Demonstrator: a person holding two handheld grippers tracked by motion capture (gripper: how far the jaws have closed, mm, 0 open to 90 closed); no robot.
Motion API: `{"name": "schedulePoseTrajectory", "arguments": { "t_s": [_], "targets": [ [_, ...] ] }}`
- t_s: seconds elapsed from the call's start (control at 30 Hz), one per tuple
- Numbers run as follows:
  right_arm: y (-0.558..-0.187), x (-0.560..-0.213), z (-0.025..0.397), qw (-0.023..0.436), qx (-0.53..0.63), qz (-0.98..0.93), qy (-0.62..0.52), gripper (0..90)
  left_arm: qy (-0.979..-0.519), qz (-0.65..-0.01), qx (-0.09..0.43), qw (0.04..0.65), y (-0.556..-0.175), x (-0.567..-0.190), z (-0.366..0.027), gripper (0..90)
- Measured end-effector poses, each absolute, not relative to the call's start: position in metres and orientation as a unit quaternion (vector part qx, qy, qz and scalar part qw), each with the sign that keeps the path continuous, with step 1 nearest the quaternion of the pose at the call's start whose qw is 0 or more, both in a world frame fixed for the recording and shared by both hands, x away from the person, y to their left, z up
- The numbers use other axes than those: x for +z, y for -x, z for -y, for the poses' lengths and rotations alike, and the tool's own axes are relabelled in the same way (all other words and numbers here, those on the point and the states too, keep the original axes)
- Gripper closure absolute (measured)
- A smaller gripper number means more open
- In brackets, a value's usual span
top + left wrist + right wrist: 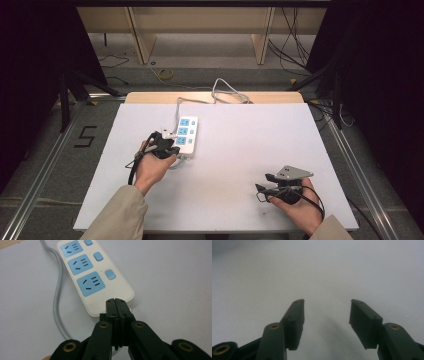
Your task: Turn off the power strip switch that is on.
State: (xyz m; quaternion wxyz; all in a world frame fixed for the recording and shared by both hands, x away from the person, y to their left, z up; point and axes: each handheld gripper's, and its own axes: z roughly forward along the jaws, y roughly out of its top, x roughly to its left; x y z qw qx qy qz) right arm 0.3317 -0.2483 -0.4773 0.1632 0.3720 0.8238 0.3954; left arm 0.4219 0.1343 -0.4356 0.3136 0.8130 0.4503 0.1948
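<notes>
The right tool (262, 183) is nearest, low on the white counter (240, 145) at about 5 o'clock. A hand (297, 202) holds it from behind. A grey three-cornered plate sits on top of it. Seen in the right gripper view, its two black jaws stand wide apart with bare white counter between them. It holds nothing.

A bit farther up, at about 9 o'clock from the middle of the counter, is the left tool (172, 146). The other hand (152, 167) holds it, and a tan sleeve (117, 215) comes in from the bottom edge. In the left gripper view, the left tool (116, 302) has its jaws pressed tight together, with no gap between them. The tips sit right at the near end of the power strip (93, 275). I cannot tell if they pinch anything or just touch its edge.

The power strip (188, 134) lies flat on the counter, just past the left tool, toward 11 o'clock. It is white with three blue sockets in a row and three small blue buttons beside them. A grey cord (58, 302) runs along its left side in the left gripper view.

Farther away, the cord (225, 95) loops over the far edge of the counter at 12 o'clock. Past that is the floor (210, 55), with thin wires lying on it and wooden panels behind.
</notes>
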Motion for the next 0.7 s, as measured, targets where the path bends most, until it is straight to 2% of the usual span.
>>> {"name": "schedulePoseTrajectory", "arguments": {
  "t_s": [0.7],
  "targets": [
    [-0.331,-0.477,0.248,0.163,0.395,-0.824,-0.371,46.3,-0.816,-0.452,0.192,0.303,-0.435,-0.436,-0.126,89.7]
  ]
}}
